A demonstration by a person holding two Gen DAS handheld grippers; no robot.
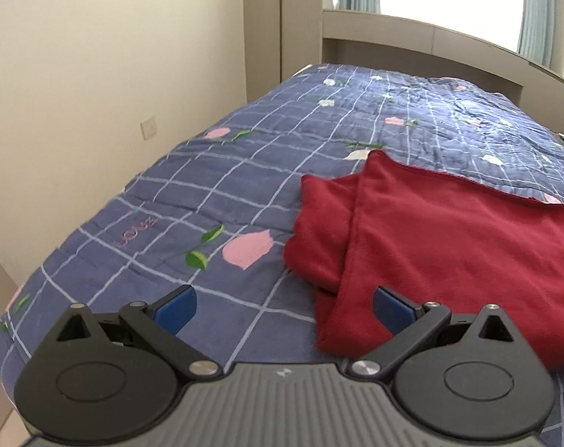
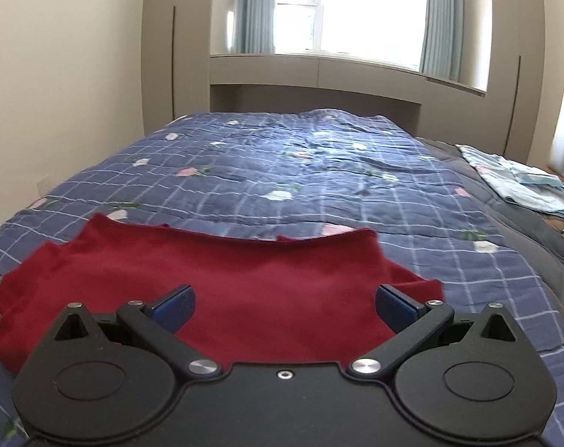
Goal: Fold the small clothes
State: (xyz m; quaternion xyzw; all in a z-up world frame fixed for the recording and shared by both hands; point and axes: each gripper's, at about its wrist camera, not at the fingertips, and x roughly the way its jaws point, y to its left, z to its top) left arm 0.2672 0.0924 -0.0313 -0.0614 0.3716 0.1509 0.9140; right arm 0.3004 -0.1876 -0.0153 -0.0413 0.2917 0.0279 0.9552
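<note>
Our left hand-held gripper (image 1: 284, 307) stands wide open with nothing between its blue pads (image 1: 177, 307), hovering low over the quilt (image 1: 192, 201) at the near left edge of the garment (image 1: 449, 246); its right pad sits over the red cloth's near corner, though we cannot tell whether it touches. Our right hand-held gripper (image 2: 285, 307) is likewise spread wide and empty, its blue pads (image 2: 393, 307) poised above the middle of the same garment (image 2: 244, 283), gripping none of it. The garment is a dark red knit piece lying on the bed, close to the near edge. In the left wrist view its left side is folded over, one layer lapping across another with a crease running away from us; in the right wrist view it spreads broad and flat, its far hem slightly wavy. Under it lies the blue quilt (image 2: 319, 171), checked with pale lines and dotted with pink and white flowers and green leaves, rumpled toward the far end. To the right on the bed, well apart from the garment, rests a pale blue cloth (image 2: 520, 182). Beyond the bed we see a beige ledge (image 2: 319, 70) below a bright window (image 2: 356, 7) hung with light blue curtains (image 2: 440, 18), and a cream wall (image 1: 95, 74) on the left carrying a switch (image 1: 149, 127).
</note>
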